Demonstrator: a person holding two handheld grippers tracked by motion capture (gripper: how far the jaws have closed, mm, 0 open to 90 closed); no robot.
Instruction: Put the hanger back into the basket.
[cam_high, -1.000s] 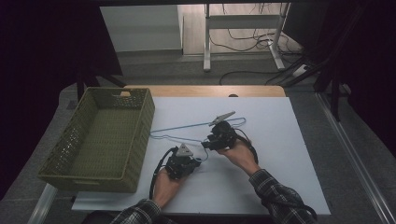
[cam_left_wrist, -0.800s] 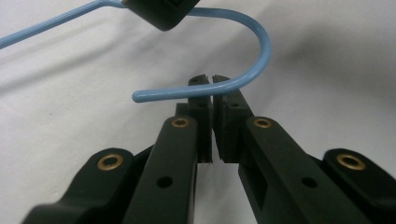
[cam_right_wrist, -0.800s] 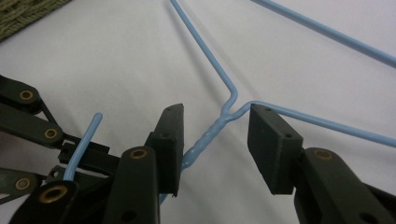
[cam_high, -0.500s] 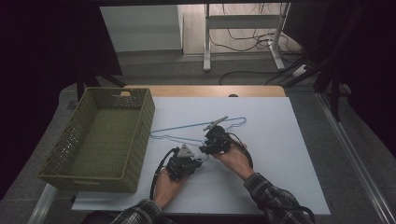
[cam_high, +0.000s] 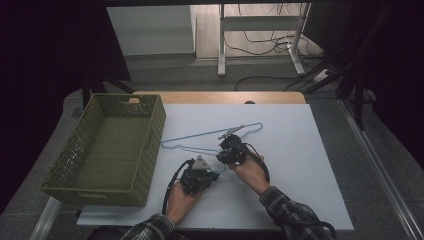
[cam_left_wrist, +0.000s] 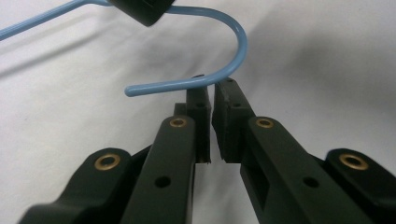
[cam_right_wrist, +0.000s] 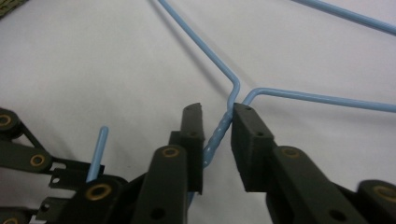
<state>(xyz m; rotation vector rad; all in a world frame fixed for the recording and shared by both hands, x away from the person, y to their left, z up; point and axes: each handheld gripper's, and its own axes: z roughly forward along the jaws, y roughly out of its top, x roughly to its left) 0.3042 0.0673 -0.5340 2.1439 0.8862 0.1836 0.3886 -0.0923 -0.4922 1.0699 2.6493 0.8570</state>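
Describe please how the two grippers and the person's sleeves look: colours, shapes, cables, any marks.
Both the left gripper and the right gripper are black, each trailing a black cable. The left one carries a grey three-cornered plate on top. Seen close, the fingers are blocky black pads on flat black links with brass-coloured rivets. The sleeves are dark plaid with pale lines.

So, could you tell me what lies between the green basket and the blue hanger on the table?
Nothing: in the high view the stretch between the basket and the hanger is bare white table cover.
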